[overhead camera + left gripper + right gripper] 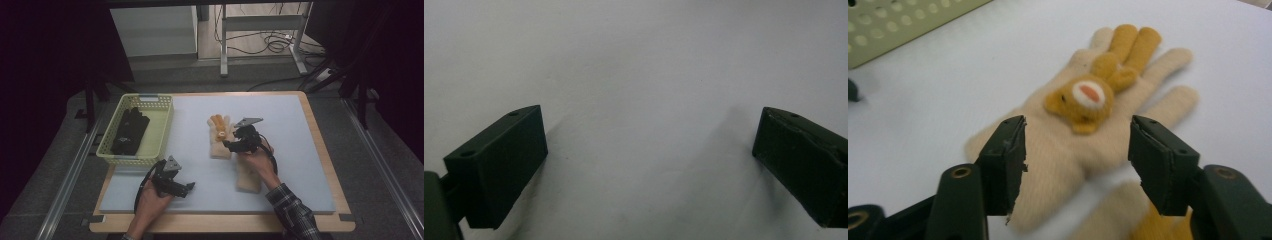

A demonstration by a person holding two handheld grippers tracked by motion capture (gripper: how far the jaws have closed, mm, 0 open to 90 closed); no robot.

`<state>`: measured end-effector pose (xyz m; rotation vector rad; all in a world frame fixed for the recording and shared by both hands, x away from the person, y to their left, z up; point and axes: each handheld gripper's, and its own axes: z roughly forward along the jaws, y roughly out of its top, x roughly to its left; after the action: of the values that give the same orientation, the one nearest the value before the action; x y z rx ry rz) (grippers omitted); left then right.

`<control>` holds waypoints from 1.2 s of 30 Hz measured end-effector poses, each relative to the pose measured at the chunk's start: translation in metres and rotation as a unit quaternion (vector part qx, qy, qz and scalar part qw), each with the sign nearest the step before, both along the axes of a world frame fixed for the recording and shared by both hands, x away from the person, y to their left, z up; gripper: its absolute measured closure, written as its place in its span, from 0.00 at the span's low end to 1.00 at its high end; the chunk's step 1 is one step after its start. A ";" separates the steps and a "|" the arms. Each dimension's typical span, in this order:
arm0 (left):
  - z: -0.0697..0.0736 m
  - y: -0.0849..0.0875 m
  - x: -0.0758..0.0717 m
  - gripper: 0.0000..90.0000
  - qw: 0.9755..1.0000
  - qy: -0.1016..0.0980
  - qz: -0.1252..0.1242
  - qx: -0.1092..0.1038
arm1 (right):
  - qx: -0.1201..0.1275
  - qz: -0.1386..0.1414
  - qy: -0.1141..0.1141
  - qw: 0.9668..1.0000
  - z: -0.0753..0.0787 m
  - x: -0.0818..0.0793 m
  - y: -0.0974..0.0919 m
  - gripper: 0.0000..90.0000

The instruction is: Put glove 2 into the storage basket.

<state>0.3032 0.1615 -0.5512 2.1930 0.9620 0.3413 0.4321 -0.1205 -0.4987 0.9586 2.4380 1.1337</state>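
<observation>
- On the pale mat (300,150), a cream glove (1083,135) with a bear face is laid flat near a second glove (248,177), likely so either can be gripped.
- The right gripper (1075,160) is held just above the cream glove, jaws apart and empty.
- The left gripper (649,150) is parked over bare mat, jaws wide apart.
- Dark gloves (129,131) are kept in the green basket (162,131).
- No writing or brand can be read.

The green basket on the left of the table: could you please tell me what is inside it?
Inside the green basket lies a dark, bunched fabric item, possibly black gloves; too dim to be sure. Beside it, bare basket floor shows. Anything beneath the fabric is covered.
</observation>
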 end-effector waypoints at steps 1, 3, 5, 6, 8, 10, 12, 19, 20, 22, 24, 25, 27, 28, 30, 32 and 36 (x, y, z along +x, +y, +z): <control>0.000 0.000 0.000 0.01 1.000 0.000 0.000 0.000 | -0.004 0.000 0.000 1.000 -0.002 0.004 0.004 0.41; 0.000 0.000 0.000 0.01 1.000 0.000 0.000 0.000 | -0.013 0.002 0.001 1.000 -0.005 0.011 0.011 0.40; 0.000 0.000 0.000 0.01 1.000 0.000 -0.001 0.001 | -0.025 0.002 0.002 1.000 -0.008 0.018 0.018 0.39; 0.000 0.000 0.000 0.01 1.000 0.000 -0.001 0.001 | -0.029 0.004 0.001 1.000 -0.010 0.022 0.022 0.38; 0.000 0.000 0.000 0.01 1.000 0.000 -0.001 0.001 | -0.031 0.008 0.005 0.999 -0.012 0.027 0.028 0.38; 0.000 0.000 0.000 0.01 1.000 0.000 -0.001 0.001 | -0.044 0.009 0.006 0.999 -0.015 0.031 0.034 0.38; 0.000 0.000 0.000 0.01 1.000 0.000 -0.001 0.001 | -0.061 0.008 0.009 0.998 -0.019 0.035 0.040 0.40; 0.000 0.000 0.000 0.01 1.000 0.000 -0.001 0.001 | -0.062 -0.006 0.026 0.998 -0.020 0.039 0.042 0.66; 0.000 0.000 0.000 0.01 1.000 0.001 -0.001 0.000 | -0.058 -0.007 0.026 0.998 -0.018 0.039 0.040 0.66; 0.000 0.000 0.000 0.01 1.000 0.001 -0.001 0.000 | -0.049 -0.007 0.021 0.999 -0.011 0.037 0.038 0.67; 0.000 0.000 0.000 0.01 1.000 0.001 -0.001 0.001 | -0.045 -0.005 0.015 0.999 -0.003 0.035 0.037 0.67; 0.000 0.000 0.000 0.01 1.000 0.001 -0.001 0.001 | -0.042 -0.004 0.013 0.999 0.001 0.033 0.037 0.67; 0.000 0.000 0.000 0.01 1.000 0.001 -0.001 0.001 | -0.037 0.003 0.008 0.999 0.009 0.029 0.036 0.67; 0.000 0.000 0.000 0.01 1.000 0.001 -0.001 0.001 | -0.033 0.006 0.004 0.999 0.015 0.026 0.036 0.67; 0.000 0.000 0.000 0.01 1.000 0.001 -0.002 0.001 | -0.028 0.013 -0.001 1.000 0.025 0.020 0.037 0.67; 0.000 0.000 0.000 0.01 1.000 0.000 -0.001 0.001 | -0.025 0.021 -0.008 0.999 0.034 0.013 0.037 0.67; 0.000 0.000 0.000 0.01 1.000 0.000 -0.001 -0.001 | -0.020 0.033 -0.019 0.999 0.051 -0.003 0.034 0.67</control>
<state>0.3032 0.1616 -0.5512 2.1923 0.9605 0.3388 0.4289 -0.0863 -0.4477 0.8433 2.4676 1.1093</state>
